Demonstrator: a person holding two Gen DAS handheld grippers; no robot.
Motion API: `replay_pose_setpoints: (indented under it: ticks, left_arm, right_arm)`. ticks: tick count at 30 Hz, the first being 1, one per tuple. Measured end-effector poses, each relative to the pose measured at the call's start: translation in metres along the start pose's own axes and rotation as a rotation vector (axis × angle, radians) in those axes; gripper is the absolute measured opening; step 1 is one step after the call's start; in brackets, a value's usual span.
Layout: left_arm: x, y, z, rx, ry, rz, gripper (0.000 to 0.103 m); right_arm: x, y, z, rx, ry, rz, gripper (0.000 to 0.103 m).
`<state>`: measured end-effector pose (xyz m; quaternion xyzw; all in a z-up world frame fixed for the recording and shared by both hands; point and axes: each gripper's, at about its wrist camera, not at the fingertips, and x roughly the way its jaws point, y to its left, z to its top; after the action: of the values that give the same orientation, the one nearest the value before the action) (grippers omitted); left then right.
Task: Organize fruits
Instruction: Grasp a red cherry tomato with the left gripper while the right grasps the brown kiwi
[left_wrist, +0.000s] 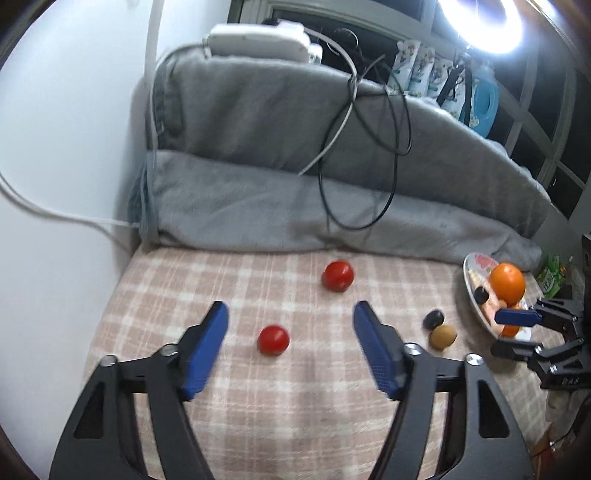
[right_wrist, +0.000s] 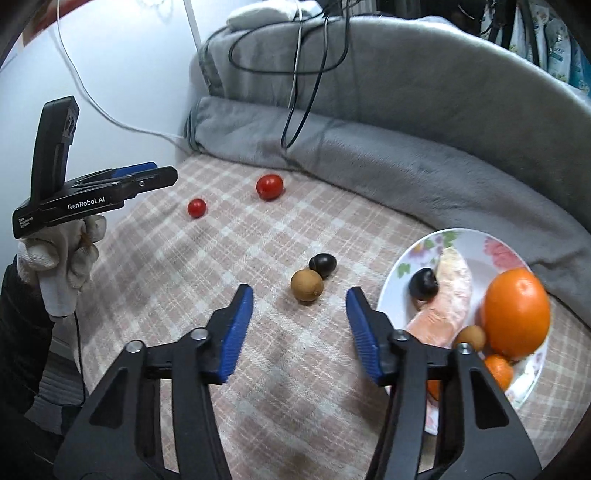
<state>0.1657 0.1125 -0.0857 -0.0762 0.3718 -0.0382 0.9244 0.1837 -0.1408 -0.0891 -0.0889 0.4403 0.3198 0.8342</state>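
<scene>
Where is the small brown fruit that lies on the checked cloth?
In the right wrist view the brown fruit lies on the cloth, touching the dark fruit behind it, left of the flowered plate.

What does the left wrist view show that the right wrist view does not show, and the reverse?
Only the left wrist view: the bright ring light, the blue bottle and the white device on the grey blanket.

Only the right wrist view: the gloved hand holding the left gripper, and the pale peeled piece on the plate seen clearly.

Both: two red tomatoes, the dark fruit touching the brown fruit, the plate, the big orange, the checked cloth.
</scene>
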Motion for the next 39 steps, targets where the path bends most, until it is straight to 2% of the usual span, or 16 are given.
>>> replay_pose_setpoints:
  ticks: [4, 12, 21, 37, 39]
  left_arm:
    - [0.01, 0.003, -0.01, 0.009, 0.039, -0.007, 0.053]
    - [0.031, 0.002, -0.019, 0.039, 0.087, -0.01, 0.044]
    - [0.048, 0.006, -0.019, 0.047, 0.108, -0.006, 0.04]
    - [0.061, 0.009, -0.021, 0.048, 0.132, -0.005, 0.033]
    - [0.065, 0.01, -0.02, 0.042, 0.141, -0.004, 0.03]
  right_arm:
    - [0.016, 0.001, 0.002, -0.013, 0.031, -0.003, 0.044]
    - [0.037, 0.001, 0.005, -0.033, 0.067, -0.038, 0.041]
    - [0.053, 0.001, 0.008, -0.051, 0.102, -0.058, 0.037]
    - [0.069, 0.004, 0.01, -0.071, 0.138, -0.077, 0.036]
    - [0.07, 0.003, 0.01, -0.067, 0.14, -0.075, 0.03]
